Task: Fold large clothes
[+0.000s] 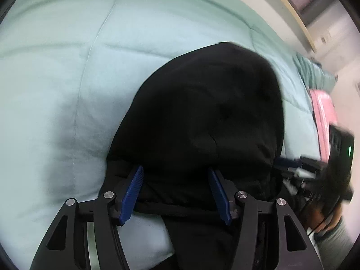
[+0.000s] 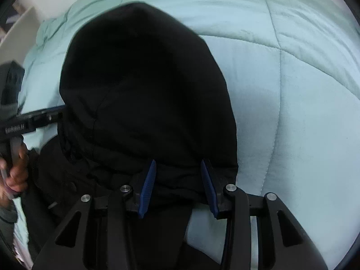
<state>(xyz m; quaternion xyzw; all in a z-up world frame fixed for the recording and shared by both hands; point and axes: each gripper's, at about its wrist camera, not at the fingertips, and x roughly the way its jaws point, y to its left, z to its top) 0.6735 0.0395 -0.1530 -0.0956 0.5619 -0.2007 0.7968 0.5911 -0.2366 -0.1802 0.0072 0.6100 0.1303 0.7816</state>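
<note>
A black hooded garment [image 1: 202, 112] lies on a pale green quilt [image 1: 56, 78], its hood spread flat away from me. My left gripper [image 1: 176, 173] is open, its blue pads on either side of the hood's base, over the cloth. In the right wrist view the same garment [image 2: 146, 90] fills the middle, and my right gripper [image 2: 177, 166] is open over the hood's lower edge. The right gripper shows blurred at the right edge of the left wrist view [image 1: 315, 171]; the left gripper shows at the left edge of the right wrist view [image 2: 33, 119].
The quilt [image 2: 292, 90] covers a bed. A pink item [image 1: 324, 112] lies at the bed's right side. A pale wooden edge [image 1: 299, 18] and a wall lie beyond the bed. A hand [image 2: 15, 171] holds the left gripper's handle.
</note>
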